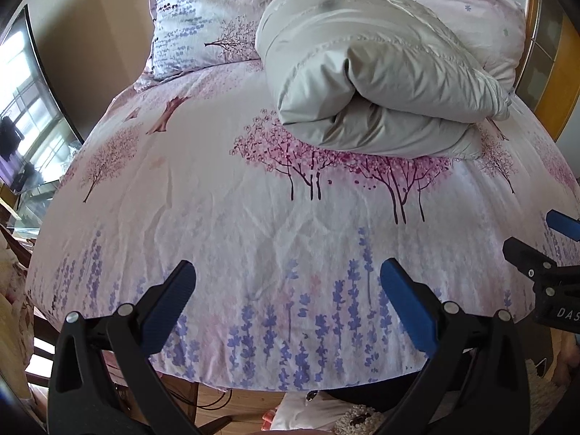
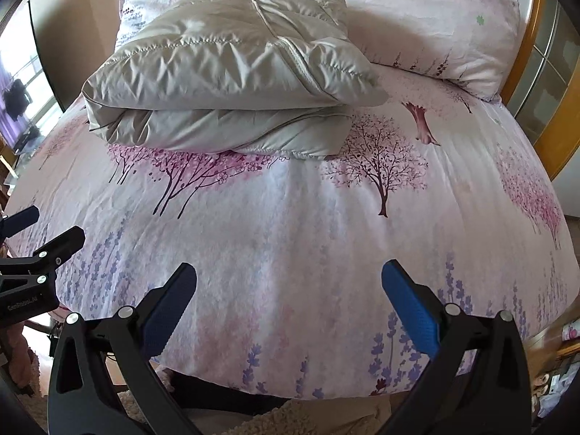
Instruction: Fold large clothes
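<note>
Left gripper (image 1: 288, 277) hangs over the near edge of the bed (image 1: 224, 217), blue pads spread wide, gripping and touching nothing. Just beside it, the right gripper (image 2: 289, 277) is equally wide apart and empty. The folded grey puffer jacket (image 2: 224, 72) lies toward the bed's far edge, against the floral pillows (image 2: 435, 21).

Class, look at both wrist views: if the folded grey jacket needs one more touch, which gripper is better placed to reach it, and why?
Probably the left gripper: from the right gripper the jacket lies off to the left. Both are open and well short of it.
</note>
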Demonstrator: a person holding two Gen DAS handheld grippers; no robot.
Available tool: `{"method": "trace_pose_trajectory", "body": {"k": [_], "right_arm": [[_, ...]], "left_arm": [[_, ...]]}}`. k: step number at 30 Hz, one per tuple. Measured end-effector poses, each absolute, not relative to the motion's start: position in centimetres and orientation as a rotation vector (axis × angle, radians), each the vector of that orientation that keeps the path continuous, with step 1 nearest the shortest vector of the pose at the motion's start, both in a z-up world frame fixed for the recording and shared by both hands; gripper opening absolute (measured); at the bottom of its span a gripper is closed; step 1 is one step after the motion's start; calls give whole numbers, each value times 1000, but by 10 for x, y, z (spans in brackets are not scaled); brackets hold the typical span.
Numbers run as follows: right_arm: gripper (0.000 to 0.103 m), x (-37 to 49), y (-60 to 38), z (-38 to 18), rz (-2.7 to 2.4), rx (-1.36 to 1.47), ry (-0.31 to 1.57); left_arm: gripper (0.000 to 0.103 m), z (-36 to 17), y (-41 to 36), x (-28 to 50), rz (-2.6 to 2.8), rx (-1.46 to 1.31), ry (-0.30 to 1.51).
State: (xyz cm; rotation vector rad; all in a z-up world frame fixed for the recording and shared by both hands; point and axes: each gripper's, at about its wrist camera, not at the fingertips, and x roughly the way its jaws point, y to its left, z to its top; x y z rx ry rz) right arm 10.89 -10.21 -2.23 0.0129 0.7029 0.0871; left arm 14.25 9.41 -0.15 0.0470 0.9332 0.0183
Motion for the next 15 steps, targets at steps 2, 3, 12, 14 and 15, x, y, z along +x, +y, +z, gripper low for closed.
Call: {"method": "trace_pose_trajectory", "body": {"k": [2, 3, 12, 14, 15], "right_arm": [[102, 109, -103, -22, 86, 16, 703], [102, 109, -103, -22, 86, 19, 704], [102, 111, -101, -23, 88, 24, 710], [102, 111, -100, -23, 88, 24, 710], [102, 111, -100, -23, 87, 24, 709]], "left_arm": [[101, -1, 95, 144, 19, 44, 935], [101, -1, 95, 144, 18, 43, 936], [101, -3, 97, 148, 15, 32, 950], [101, -4, 96, 148, 14, 31, 952], [101, -4, 96, 148, 13, 30, 952]]}}
